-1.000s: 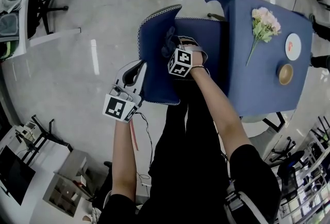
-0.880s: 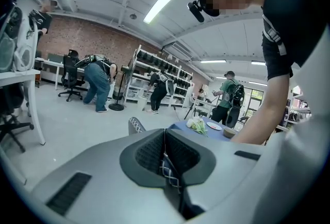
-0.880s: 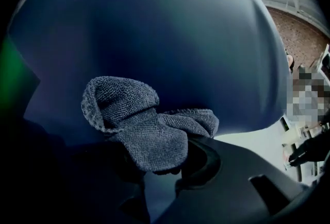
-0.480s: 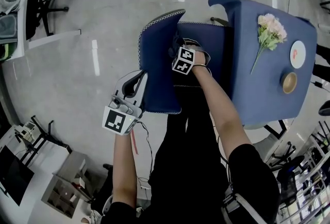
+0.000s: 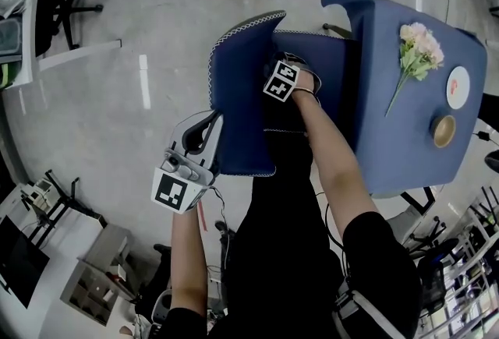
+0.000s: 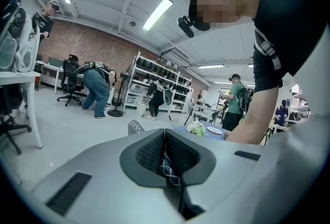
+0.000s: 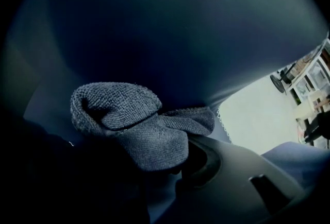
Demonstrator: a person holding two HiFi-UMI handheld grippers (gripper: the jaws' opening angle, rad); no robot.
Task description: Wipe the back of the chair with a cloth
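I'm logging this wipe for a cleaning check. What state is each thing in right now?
Left hand-held gripper: shut on the chair back's edge.
Right hand-held gripper: shut on the cloth.
Cloth: bunched, against the chair back.
Chair back: covered in blue fabric.
Flowers: lying on the table.
Bowl: upright on the table.

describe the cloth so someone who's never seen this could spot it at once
Find the blue chair beside the blue table. The right gripper sits at its backrest, and the cloth is the bunched wad pinched in that gripper's jaws: grey and nubby, where the chair around it is smooth dark blue.
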